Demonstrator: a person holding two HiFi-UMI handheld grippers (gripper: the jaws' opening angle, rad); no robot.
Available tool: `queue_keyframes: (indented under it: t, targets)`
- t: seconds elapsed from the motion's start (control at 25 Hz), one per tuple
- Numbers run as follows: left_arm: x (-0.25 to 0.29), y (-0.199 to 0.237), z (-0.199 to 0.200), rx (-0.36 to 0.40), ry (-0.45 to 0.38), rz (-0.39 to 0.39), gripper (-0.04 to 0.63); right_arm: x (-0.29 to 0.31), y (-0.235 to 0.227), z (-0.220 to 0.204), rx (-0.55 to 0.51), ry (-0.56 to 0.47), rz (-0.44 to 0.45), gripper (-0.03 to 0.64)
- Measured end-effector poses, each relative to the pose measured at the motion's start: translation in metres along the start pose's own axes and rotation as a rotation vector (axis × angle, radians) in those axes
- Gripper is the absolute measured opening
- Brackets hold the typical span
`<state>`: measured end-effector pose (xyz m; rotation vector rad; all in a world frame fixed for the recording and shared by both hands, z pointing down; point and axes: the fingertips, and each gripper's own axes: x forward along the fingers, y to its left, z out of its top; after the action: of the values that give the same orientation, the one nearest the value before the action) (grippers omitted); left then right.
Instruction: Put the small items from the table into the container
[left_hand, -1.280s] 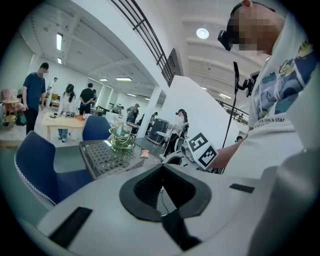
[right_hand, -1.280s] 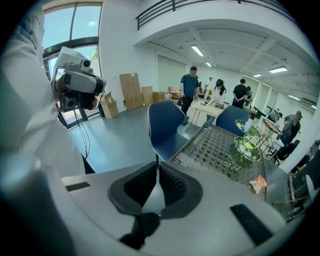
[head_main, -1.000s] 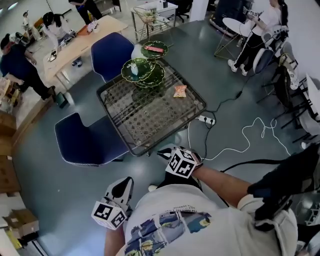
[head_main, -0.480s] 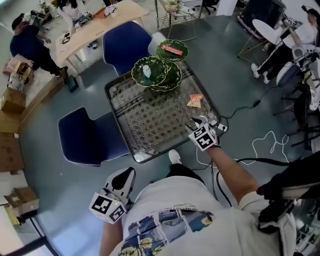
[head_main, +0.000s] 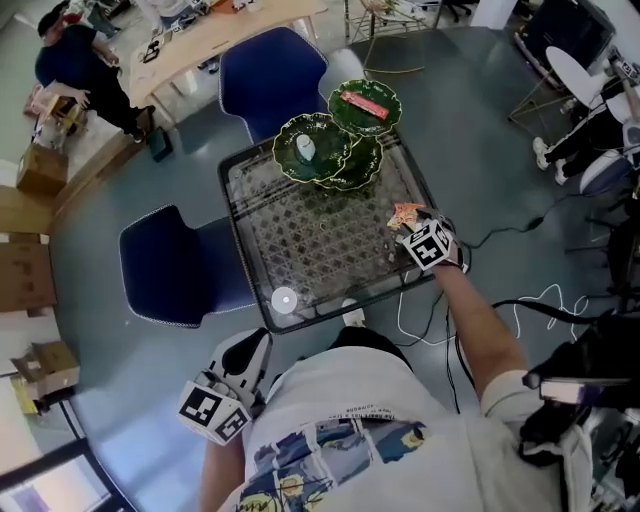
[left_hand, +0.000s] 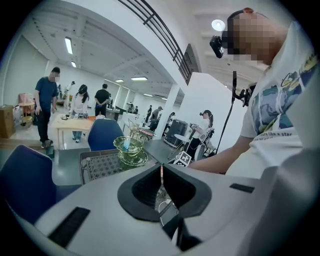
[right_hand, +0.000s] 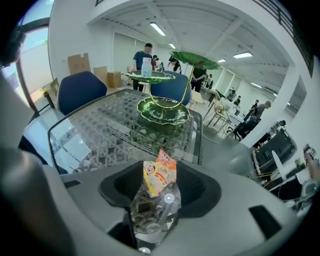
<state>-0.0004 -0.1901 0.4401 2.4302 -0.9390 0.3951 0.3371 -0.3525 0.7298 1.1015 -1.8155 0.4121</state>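
- The snack packet (right_hand: 159, 179) is orange and yellow with a cartoon picture on its front and a clear lower part. Its print is too small and blurred to read.
- Black-and-white square markers cover the cube on each gripper. They carry no letters that can be made out.
- A line of small writing runs across the person's white T-shirt (head_main: 350, 440) above a blue and yellow picture. It cannot be read.
- The right gripper (right_hand: 161, 170) has its jaws spread and opening. The packet stands upright between them, nearer the left-hand pad in the right gripper view, and neither pad visibly presses it.
- In the head view that gripper points down at the right edge of the glass table (head_main: 300, 250), with the packet just past its marker cube at the jaw tips.
- The green tiered dish stand (right_hand: 163, 111) is straight ahead of the right gripper, across a stretch of the table's woven lattice top and well apart from the packet.
- One upper dish holds a small pale item (head_main: 305, 148) and another a flat red item (head_main: 366, 103). Both lie farther from the right gripper than the lowest dish.
- The left gripper (left_hand: 161, 175) has its jaws pressed together, the pads meeting in a thin line with nothing between them.
- It is held low beside the person's body and off the table. The dish stand lies far ahead of it and a little to the left in the left gripper view.
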Motion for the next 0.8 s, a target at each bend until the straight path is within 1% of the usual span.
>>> queue_keyframes:
  t: [0.12, 0.24, 0.4, 0.44, 0.52, 0.56, 0.6, 0.8]
  targets:
    - [0.007, 0.003, 0.003, -0.001, 0.010, 0.016, 0.009, 0.027, -0.017, -0.001, -0.049, 0.029, 0.013, 0.186]
    - [0.013, 0.003, 0.003, -0.003, 0.026, 0.008, 0.009, 0.051, -0.018, -0.007, -0.089, 0.067, 0.058, 0.186]
    - [0.024, 0.003, 0.007, 0.006, 0.043, 0.000, 0.009, 0.063, -0.021, -0.009, -0.071, 0.082, 0.080, 0.182]
    - [0.028, 0.003, 0.009, 0.011, 0.045, -0.005, 0.009, 0.062, -0.021, -0.008, -0.065, 0.082, 0.088, 0.155]
    - [0.036, 0.001, 0.013, 0.024, 0.048, -0.020, 0.009, 0.058, -0.019, -0.010, -0.053, 0.085, 0.108, 0.081]
    - [0.040, 0.000, 0.014, 0.030, 0.049, -0.030, 0.009, 0.055, -0.018, -0.010, -0.047, 0.083, 0.117, 0.059]
    - [0.042, -0.002, 0.016, 0.035, 0.050, -0.040, 0.009, 0.051, -0.015, -0.009, -0.043, 0.078, 0.124, 0.047]
    - [0.056, -0.006, 0.019, 0.035, 0.044, -0.088, 0.009, 0.017, 0.002, 0.006, -0.030, 0.028, 0.178, 0.028]
